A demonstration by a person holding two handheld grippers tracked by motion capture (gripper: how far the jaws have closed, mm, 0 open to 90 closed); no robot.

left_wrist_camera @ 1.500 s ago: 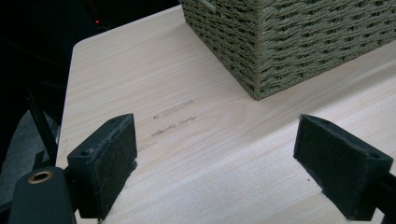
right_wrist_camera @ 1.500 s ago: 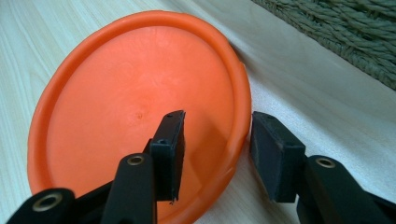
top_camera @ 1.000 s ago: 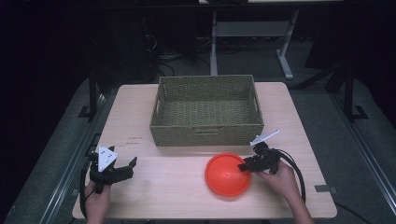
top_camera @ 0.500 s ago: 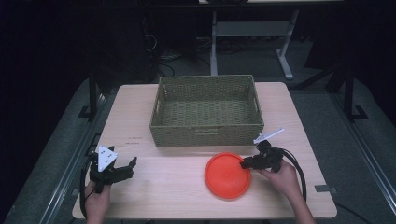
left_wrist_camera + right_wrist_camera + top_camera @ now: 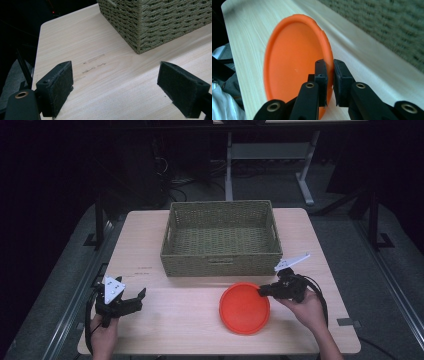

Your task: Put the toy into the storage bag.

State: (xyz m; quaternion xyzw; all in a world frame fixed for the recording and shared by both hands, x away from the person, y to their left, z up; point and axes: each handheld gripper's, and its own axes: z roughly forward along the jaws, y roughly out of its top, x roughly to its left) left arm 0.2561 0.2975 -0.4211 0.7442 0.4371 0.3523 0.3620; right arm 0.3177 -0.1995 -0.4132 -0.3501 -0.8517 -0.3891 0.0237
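**Inspector:** Start with the plate.

**Assistant:** The orange plate [image 5: 244, 308] lies on the near half of the table [image 5: 190, 320], right of centre and just in front of the basket [image 5: 222, 238]. The right gripper [image 5: 262, 291] is clamped on its right rim; in the right gripper view one jaw sits inside the rim and the other outside, the edge pinched between them [image 5: 329, 70].

**Inspector:** The other hand?

**Assistant:** The left gripper [image 5: 140, 295] is at the near left corner, well apart from the plate. Its jaws stand wide apart with nothing between them, over bare wood [image 5: 112, 82].

**Inspector:** Surface condition?

**Assistant:** Light wood-grain top, with faint smudged marks [image 5: 93, 62] in front of the basket's left corner. The basket is woven, olive-green, rectangular, with nothing visible inside it.

**Inspector:** And the room?

**Assistant:** Dark. A grey floor surrounds the table, a pale metal stand [image 5: 305, 185] rises behind the basket, and cables [image 5: 185, 195] lie on the floor at the back left.
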